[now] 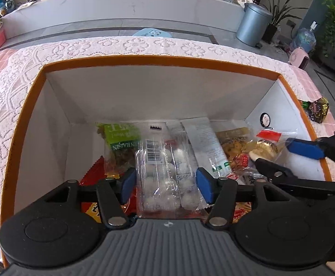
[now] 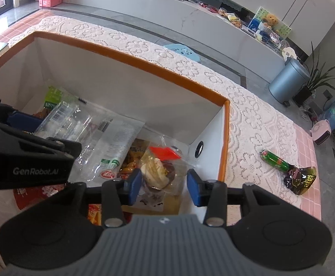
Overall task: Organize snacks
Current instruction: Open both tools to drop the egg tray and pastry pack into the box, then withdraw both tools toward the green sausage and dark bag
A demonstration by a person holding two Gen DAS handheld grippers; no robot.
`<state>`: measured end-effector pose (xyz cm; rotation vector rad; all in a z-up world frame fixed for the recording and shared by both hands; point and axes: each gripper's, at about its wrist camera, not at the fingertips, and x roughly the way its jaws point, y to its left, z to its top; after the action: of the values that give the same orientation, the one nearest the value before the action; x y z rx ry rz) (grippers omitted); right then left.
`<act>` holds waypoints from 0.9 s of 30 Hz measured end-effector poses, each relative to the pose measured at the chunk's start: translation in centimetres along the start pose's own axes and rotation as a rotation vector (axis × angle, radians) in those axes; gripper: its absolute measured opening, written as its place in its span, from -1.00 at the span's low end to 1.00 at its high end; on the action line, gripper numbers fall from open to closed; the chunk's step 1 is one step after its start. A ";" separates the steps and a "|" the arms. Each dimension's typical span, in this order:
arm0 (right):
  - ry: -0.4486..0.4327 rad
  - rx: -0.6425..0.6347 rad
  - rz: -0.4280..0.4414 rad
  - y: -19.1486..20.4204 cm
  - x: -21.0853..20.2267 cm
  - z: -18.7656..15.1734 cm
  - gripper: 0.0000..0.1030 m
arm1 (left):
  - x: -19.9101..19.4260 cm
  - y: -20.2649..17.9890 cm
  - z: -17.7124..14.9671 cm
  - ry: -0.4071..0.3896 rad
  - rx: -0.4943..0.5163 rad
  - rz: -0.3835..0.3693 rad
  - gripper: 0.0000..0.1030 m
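An orange-rimmed white box (image 1: 158, 61) (image 2: 144, 64) holds several snack packets. My left gripper (image 1: 167, 185) reaches down into it, and a clear bag of white balls (image 1: 165, 177) lies between its blue pads, which stand apart at the bag's edges without squeezing it. My right gripper (image 2: 164, 184) is open over a clear bag with a swirled pastry and a red label (image 2: 158, 170) (image 1: 264, 148); a gap shows at its right pad. Each gripper shows in the other's view: right gripper (image 1: 282, 156), left gripper (image 2: 43, 131).
Also in the box are a green raisin bag (image 1: 121, 142), a red packet (image 1: 91, 177) and a long white packet (image 1: 204, 142). On the lace cloth right of the box lie a green sausage (image 2: 275, 161) and a dark packet (image 2: 301, 179). Beyond stands a grey bin (image 2: 289, 80).
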<state>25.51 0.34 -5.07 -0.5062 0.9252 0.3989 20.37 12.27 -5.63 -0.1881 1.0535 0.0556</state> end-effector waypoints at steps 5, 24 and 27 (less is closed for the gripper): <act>-0.010 -0.004 -0.003 0.1 -0.5 -0.1 -0.03 | -0.4 -0.4 -0.2 -0.018 0.011 0.015 0.40; -0.171 0.006 -0.038 -0.3 -7.1 -1.3 0.41 | -6.4 0.1 -2.0 -0.309 -0.090 -0.006 0.68; -0.228 0.042 -0.041 -1.0 -8.9 -2.4 0.41 | -7.4 -0.4 -2.0 -0.355 -0.105 -0.016 0.68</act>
<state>19.66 -2.87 1.36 -0.4303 0.7013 0.3905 15.01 11.88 -0.10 -0.2705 0.6951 0.1256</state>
